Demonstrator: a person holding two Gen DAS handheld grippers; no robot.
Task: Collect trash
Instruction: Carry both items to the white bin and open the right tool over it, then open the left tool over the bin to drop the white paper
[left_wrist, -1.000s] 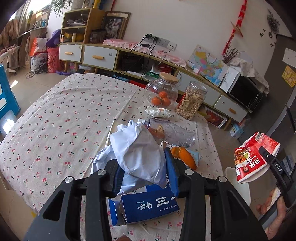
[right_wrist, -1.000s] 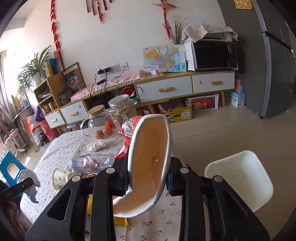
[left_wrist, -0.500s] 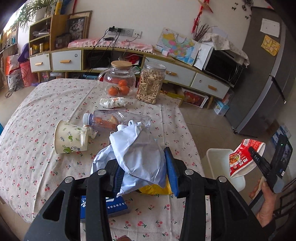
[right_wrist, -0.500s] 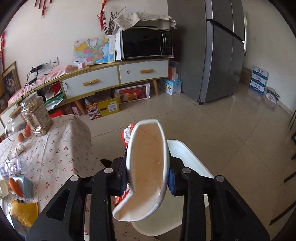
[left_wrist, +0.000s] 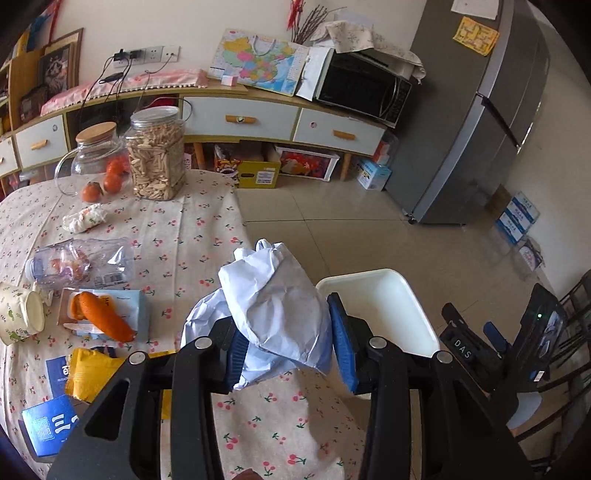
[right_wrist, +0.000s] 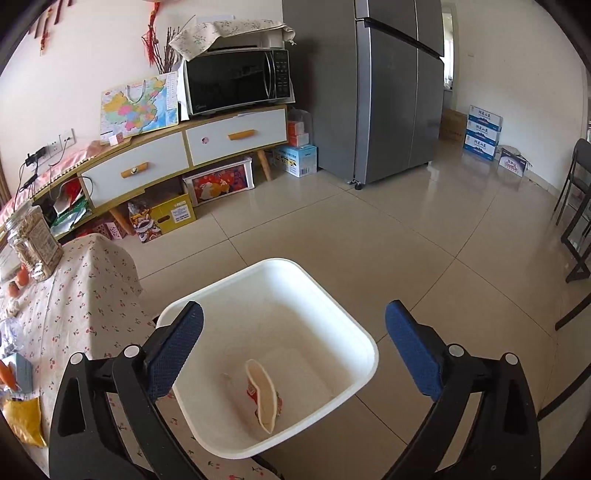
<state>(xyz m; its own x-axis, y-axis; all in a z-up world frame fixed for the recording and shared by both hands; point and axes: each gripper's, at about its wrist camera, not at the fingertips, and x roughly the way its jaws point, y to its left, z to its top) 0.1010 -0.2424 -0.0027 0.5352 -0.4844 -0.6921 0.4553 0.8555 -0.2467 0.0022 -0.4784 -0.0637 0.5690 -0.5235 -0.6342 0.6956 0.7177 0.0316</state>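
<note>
2 grippers angled down – left gripper (left_wrist: 282, 341) clamping crumpled paper (left_wrist: 273, 314), right gripper (right_wrist: 293, 350) just opened wide, empty over bin (right_wrist: 343, 317).

"DAS" stands in white on the right gripper (left_wrist: 466, 343).

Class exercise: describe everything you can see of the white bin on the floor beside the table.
The white bin is a squarish, open-topped tub with rounded corners and a thick rolled rim, apparently smooth plastic. It stands upright on the tiled floor, close against the cloth-covered table edge. Inside, on its bottom, lies a squashed instant-noodle cup, pale within, red printed outside; otherwise the interior looks bare. The right gripper hangs above it, jaws just opened wide, touching nothing.
</note>
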